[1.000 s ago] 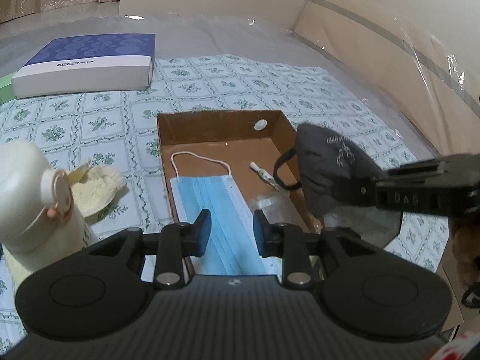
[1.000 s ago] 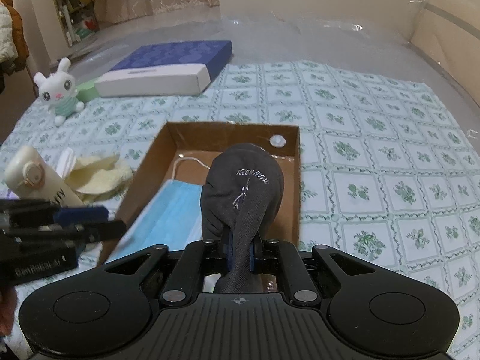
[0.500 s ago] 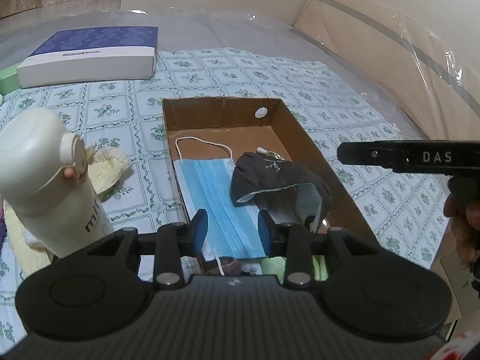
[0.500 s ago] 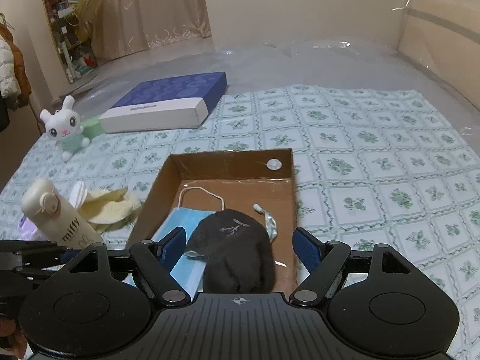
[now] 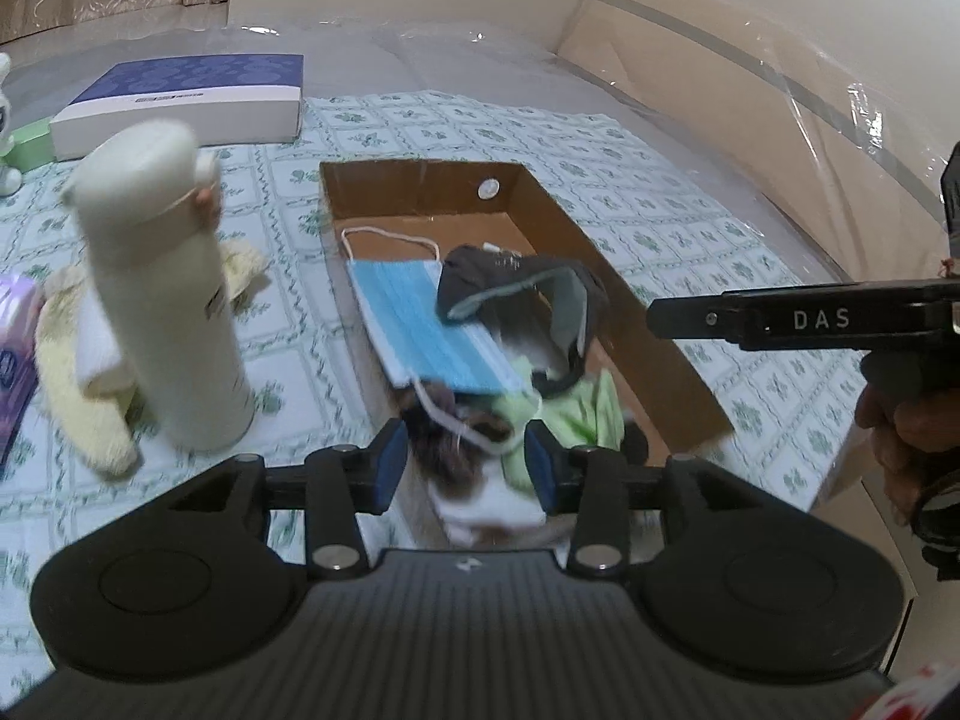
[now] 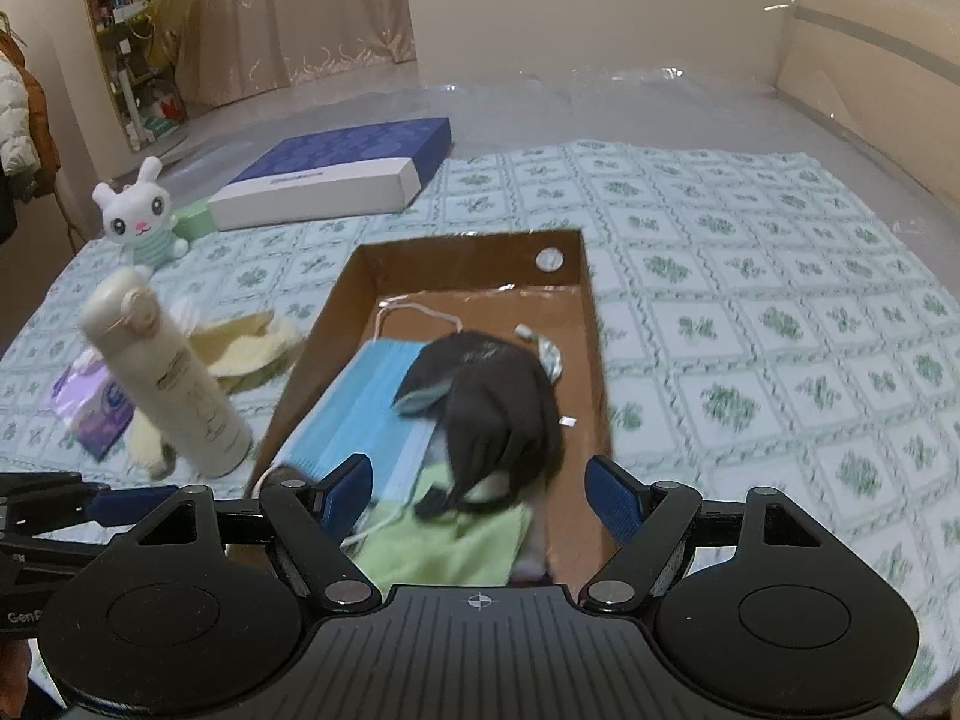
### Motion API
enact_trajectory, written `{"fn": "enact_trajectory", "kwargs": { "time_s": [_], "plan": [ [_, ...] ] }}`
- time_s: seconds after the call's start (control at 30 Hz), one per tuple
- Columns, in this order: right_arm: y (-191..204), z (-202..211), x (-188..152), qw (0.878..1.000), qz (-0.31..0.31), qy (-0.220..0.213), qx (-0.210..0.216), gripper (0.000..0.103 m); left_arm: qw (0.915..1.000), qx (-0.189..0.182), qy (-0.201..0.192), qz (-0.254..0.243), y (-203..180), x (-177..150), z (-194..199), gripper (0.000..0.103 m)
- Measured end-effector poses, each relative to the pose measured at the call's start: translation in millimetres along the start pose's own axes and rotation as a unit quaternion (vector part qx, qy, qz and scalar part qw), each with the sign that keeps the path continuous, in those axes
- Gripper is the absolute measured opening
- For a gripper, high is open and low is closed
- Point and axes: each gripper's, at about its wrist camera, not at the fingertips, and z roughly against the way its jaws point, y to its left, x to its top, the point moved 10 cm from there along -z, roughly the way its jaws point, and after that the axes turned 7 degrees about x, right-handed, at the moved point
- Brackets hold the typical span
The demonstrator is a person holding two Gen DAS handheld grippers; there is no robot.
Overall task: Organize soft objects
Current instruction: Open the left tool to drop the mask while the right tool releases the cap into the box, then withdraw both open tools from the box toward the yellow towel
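Over the cardboard box [image 6: 591, 324], where the dark mask [image 6: 492, 396] is lying on the blue surgical mask [image 6: 360, 414], you are holding the right gripper [image 6: 480, 492] wide and empty while the left gripper [image 5: 465, 465] is opening on nothing, so be steering it wide of the white bottle [image 5: 162, 276].

Bed [image 6: 690, 114] wrapped in clear plastic, green floral cloth [image 6: 780, 312] spread over it. Directly on the cloth: open cardboard box [image 6: 591, 324] mid-cloth; white bottle [image 6: 168, 384] upright just left of the box; pale yellow fabric [image 6: 252, 348] and a purple tissue pack [image 6: 90, 402] near the bottle's base; white rabbit toy [image 6: 141, 216] farther back left, beside a green block [image 6: 195, 219]; blue-and-white flat box [image 6: 336, 174] at the cloth's far edge.
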Motion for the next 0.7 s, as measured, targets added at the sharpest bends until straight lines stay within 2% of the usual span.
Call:
{"fn": "enact_trajectory", "kwargs": {
  "time_s": [0.3,0.7],
  "plan": [
    [42,16,-41,1.000,-0.007,-0.010,0.011,0.078,0.9996,0.016,-0.014,-0.020,27,-41,43,0.040],
    [85,20,-70,0.999,-0.032,-0.005,0.032,0.078,0.9967,0.066,-0.046,0.002,106,-68,95,0.043]
  ]
}}
